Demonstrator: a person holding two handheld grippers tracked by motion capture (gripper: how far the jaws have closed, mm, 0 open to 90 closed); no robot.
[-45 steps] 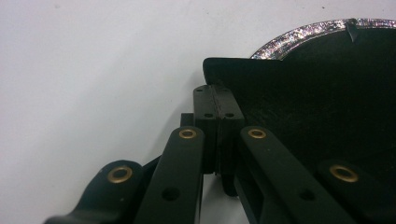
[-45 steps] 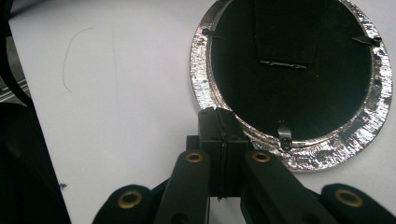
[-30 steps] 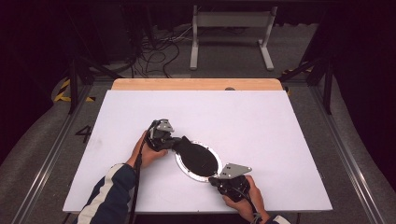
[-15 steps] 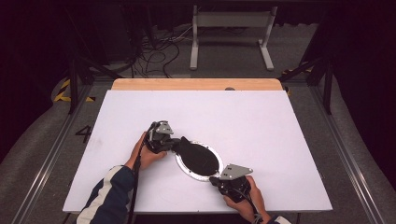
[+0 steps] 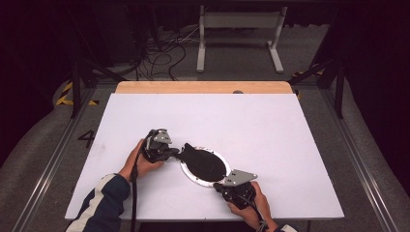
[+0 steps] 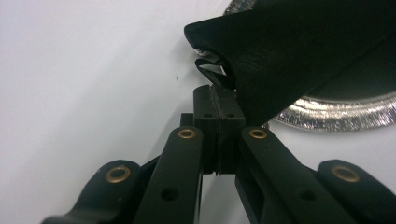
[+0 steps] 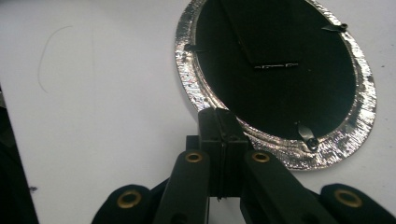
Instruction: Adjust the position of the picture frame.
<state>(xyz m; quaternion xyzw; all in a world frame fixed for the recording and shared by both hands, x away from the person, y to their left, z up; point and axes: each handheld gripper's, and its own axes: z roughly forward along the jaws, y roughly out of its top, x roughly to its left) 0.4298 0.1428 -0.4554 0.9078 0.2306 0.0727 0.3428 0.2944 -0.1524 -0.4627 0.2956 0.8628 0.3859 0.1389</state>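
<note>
A white table top point(image 5: 270, 145) is edged at the far side by a light wooden strip point(image 5: 203, 87). An oval frame point(image 7: 275, 79) is seen with a black back and a glittering silver rim. Both grippers, left point(image 6: 218, 100) and right point(image 7: 218, 121), are black with brass-coloured rivets. A dark blue sleeve point(image 5: 104, 203) is striped white.

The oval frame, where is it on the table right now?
High view: the frame lies face down near the table's front edge, between the left gripper and right gripper.
</note>
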